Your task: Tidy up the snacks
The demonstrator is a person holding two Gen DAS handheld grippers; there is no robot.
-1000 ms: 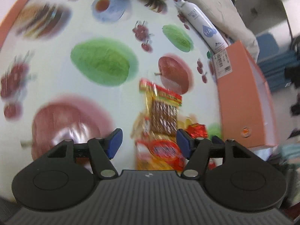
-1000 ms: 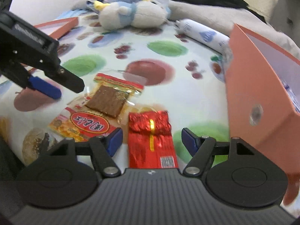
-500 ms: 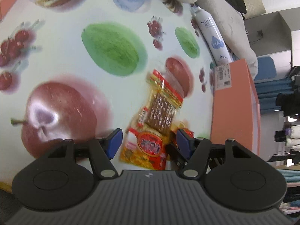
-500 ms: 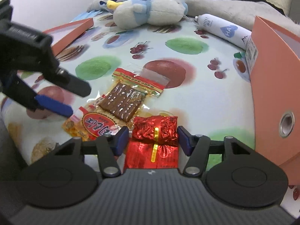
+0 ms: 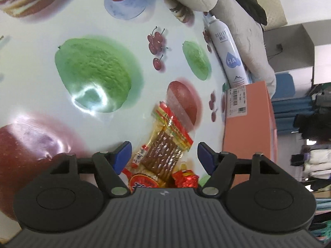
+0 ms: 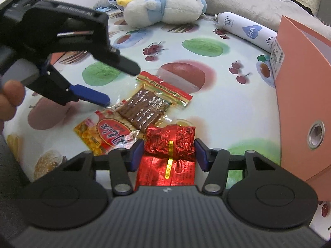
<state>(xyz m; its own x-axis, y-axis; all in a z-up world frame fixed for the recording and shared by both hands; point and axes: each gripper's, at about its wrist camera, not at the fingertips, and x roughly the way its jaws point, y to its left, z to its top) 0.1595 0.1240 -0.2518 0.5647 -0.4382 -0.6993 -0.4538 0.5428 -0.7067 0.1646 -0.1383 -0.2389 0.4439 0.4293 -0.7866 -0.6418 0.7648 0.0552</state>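
Observation:
Three snack packets lie together on the fruit-print cloth (image 6: 206, 107). A clear packet of brown strips (image 6: 144, 107) (image 5: 163, 155) overlaps a yellow-and-red packet (image 6: 107, 134) (image 5: 142, 180). A red foil packet (image 6: 169, 144) (image 5: 186, 178) lies beside them. My right gripper (image 6: 168, 155) is closing on the red foil packet, and its blue pads touch both sides of the packet. My left gripper (image 5: 163, 147) (image 6: 121, 86) hovers over the brown packet. Its jaws are opening and nothing is gripped between them.
An orange box (image 6: 300, 103) (image 5: 248, 124) stands open at the right. A white spray bottle (image 6: 248, 31) and a plush toy (image 6: 163, 6) lie at the back, with grey bedding behind. A person's hand (image 6: 8, 101) holds the left gripper.
My left gripper came down and closer over the brown and yellow packets, rolling a little. My right gripper's jaws narrowed onto the red foil packet.

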